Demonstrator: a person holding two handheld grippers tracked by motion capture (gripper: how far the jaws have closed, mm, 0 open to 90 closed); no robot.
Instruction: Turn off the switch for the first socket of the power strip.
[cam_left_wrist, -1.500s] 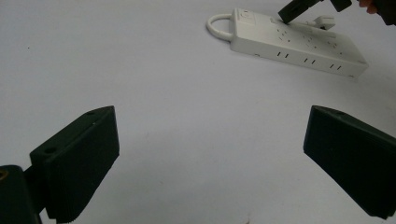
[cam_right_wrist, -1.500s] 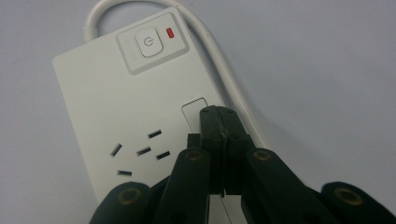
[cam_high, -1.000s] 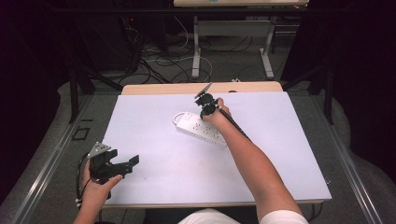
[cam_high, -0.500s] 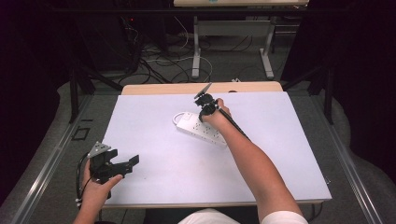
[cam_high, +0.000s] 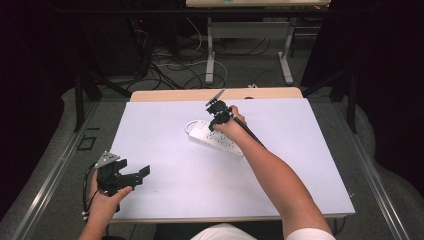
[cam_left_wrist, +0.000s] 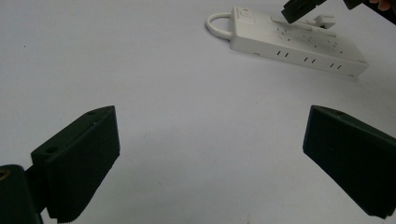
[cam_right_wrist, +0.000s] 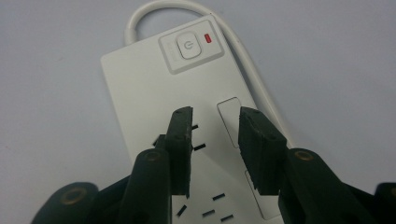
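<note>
Right gripper view, power strip (cam_right_wrist: 154, 84) end cut off

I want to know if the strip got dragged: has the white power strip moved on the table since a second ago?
No. The power strip lies at the same spot and angle relative to the table's far edge.

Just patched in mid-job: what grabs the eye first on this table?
The white power strip lies mid-table, cord looped at its switch end. The right gripper hangs right over its sockets; its jaws have just been opening, with nothing between them. The left gripper waits open near the table's front left edge.
</note>
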